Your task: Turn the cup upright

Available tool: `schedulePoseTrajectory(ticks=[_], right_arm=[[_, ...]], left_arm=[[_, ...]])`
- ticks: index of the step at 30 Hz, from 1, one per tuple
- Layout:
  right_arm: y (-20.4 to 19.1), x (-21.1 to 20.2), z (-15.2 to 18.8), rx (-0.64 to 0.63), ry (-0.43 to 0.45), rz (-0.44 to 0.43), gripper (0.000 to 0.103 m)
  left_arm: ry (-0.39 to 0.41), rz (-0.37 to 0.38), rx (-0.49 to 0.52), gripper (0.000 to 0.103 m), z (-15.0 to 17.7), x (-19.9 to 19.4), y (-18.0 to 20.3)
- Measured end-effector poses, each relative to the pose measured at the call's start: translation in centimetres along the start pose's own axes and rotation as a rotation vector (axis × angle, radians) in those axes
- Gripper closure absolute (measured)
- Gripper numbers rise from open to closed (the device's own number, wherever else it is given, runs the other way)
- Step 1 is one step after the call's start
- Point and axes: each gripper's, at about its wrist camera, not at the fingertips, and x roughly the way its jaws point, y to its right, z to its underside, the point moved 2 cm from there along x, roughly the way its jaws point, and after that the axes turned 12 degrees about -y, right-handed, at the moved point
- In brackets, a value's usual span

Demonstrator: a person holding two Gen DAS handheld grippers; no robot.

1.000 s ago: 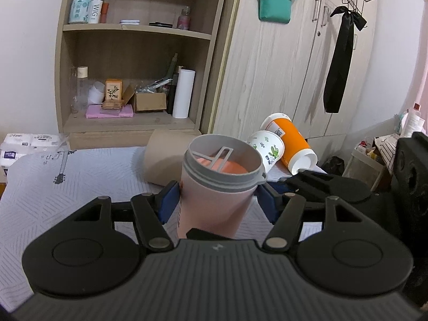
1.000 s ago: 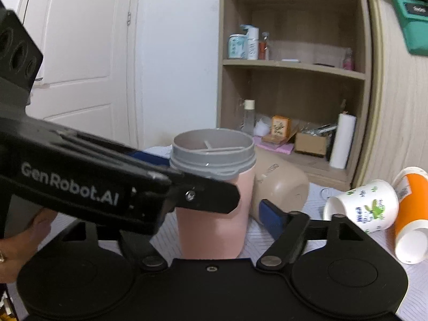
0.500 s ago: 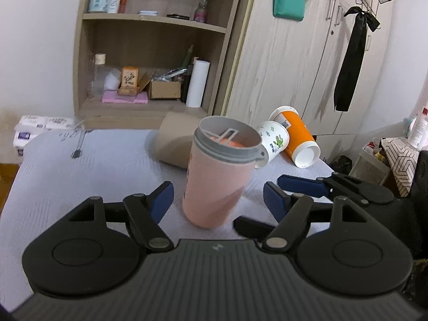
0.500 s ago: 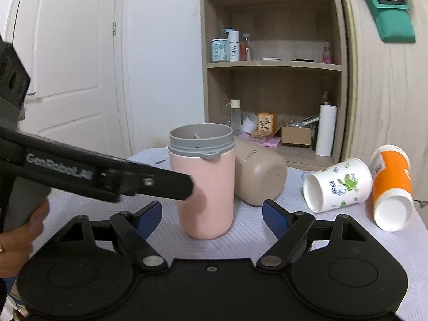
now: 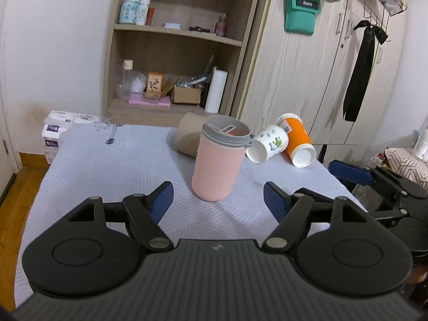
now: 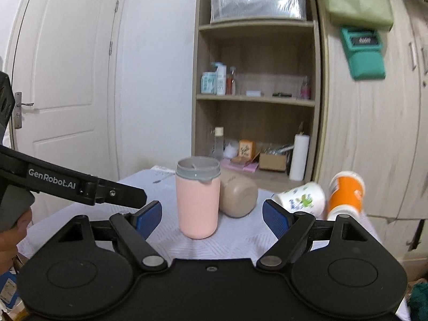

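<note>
A pink cup with a grey rim [image 5: 218, 160] stands upright on the grey cloth-covered table [image 5: 107, 165]; it also shows in the right wrist view [image 6: 197, 200]. My left gripper [image 5: 218, 200] is open and empty, a little short of the cup. My right gripper [image 6: 212, 214] is open and empty, also short of it. A tan cup [image 6: 238, 196], a white printed cup [image 6: 302, 198] and an orange cup [image 6: 345, 194] lie on their sides behind it.
A wooden shelf unit [image 5: 174, 53] and wardrobe [image 5: 321, 80] stand behind the table. The left gripper's body [image 6: 80, 184] crosses the left of the right wrist view. The right gripper [image 5: 374, 179] shows at the table's right edge. A door [image 6: 61, 80] is at left.
Both grippers have let go of the pink cup and pulled back from it. The cup now stands free on the table.
</note>
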Motion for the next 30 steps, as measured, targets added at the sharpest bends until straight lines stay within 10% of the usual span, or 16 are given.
schedulePoseTrajectory(ticks=[30], right_arm=[[-0.6,-3.7,0.8,0.103,-0.084,0.217,0.000]], left_arm=[[0.039,-0.204,0.002,0.002,3.4,-4.9,1.1]])
